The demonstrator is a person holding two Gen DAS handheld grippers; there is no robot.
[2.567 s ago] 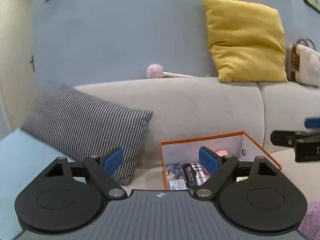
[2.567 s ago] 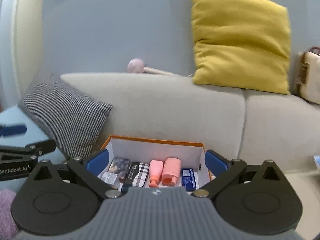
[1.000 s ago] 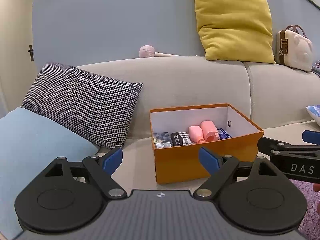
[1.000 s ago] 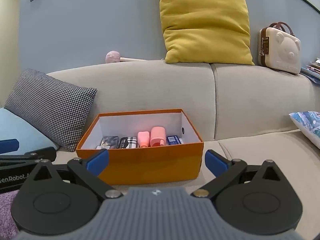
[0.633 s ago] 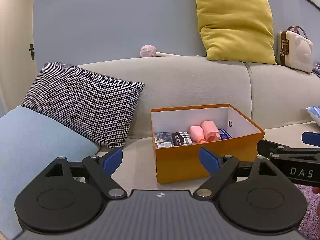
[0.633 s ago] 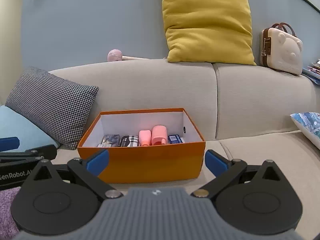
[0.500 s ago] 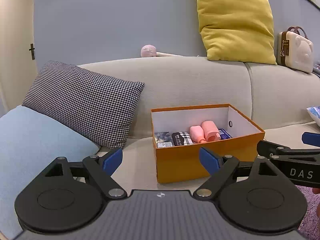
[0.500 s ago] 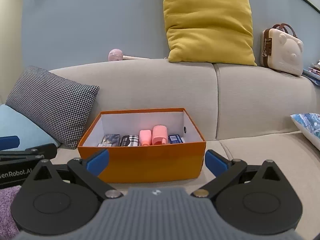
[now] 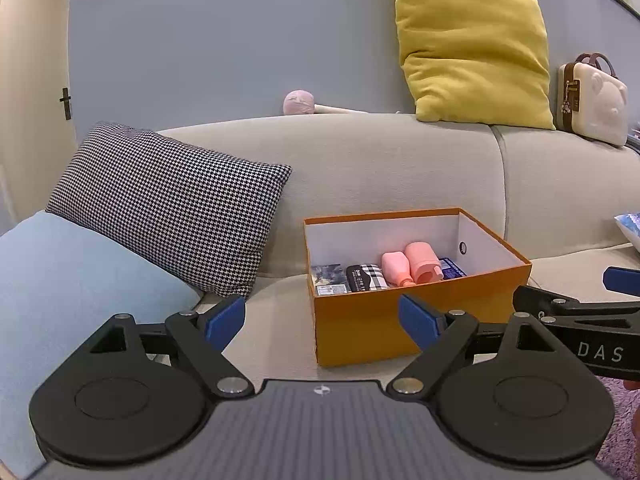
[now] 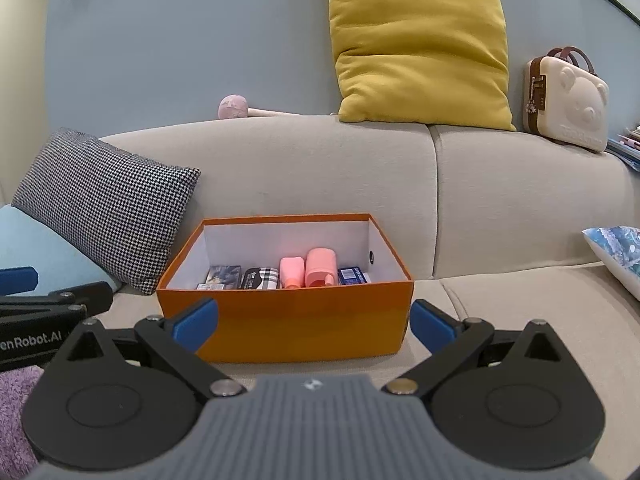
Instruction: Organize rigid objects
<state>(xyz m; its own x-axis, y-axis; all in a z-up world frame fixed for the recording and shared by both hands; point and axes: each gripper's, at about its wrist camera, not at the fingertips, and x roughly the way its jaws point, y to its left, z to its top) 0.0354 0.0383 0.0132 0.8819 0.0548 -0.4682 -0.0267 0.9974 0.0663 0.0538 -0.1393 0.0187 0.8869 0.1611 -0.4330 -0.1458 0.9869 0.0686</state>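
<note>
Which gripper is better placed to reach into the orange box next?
Probably the right gripper: the orange box sits centred between its open fingers. The left gripper, also open, sees the box off to its right.

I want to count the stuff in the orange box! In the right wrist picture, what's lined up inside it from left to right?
Dark picture box → plaid case → small pink bottle → bigger pink bottle → blue box, all inside the orange box.
</note>
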